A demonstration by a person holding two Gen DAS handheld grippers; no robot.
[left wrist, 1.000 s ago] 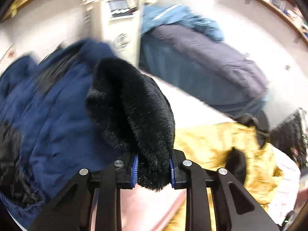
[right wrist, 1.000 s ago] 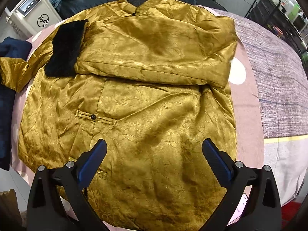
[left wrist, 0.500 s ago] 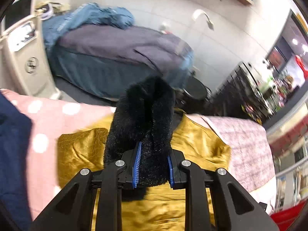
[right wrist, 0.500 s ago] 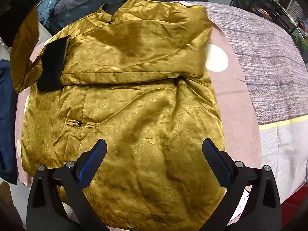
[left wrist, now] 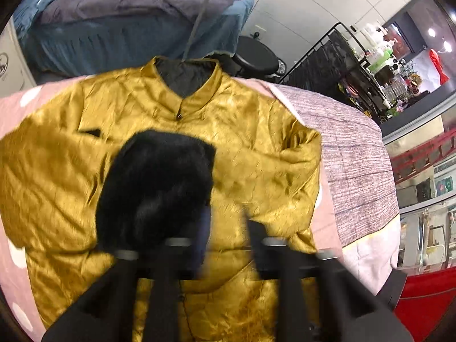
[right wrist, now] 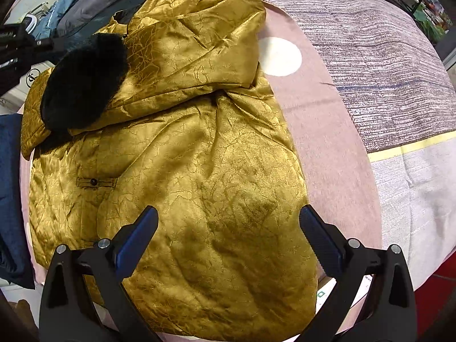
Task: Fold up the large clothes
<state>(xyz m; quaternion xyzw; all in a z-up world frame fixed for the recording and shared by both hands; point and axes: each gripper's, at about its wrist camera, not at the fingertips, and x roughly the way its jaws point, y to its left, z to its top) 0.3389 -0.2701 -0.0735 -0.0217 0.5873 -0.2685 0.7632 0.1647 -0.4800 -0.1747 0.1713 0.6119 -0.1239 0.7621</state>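
Note:
A gold satin jacket (right wrist: 205, 171) lies spread front-up on the bed, collar (left wrist: 185, 85) at the far side. Both sleeves are folded across the chest. A black fur cuff (left wrist: 156, 188) lies on the jacket just in front of my left gripper (left wrist: 228, 222), whose jaws are blurred and stand apart, the cuff resting by the left finger. The cuff also shows in the right wrist view (right wrist: 85, 82). My right gripper (right wrist: 228, 225) is open and empty above the jacket's lower half.
The bed has a pink dotted sheet (right wrist: 313, 114) and a grey striped cover (right wrist: 384, 57) to the right. A dark blue garment (right wrist: 11, 199) lies at the left edge. A second bed with blue bedding (left wrist: 128, 14) and a black rack (left wrist: 342, 65) stand behind.
My left gripper carried the fur cuff from the left across onto the jacket's chest, and its jaws have opened off the cuff. The right gripper stayed open and moved slightly closer.

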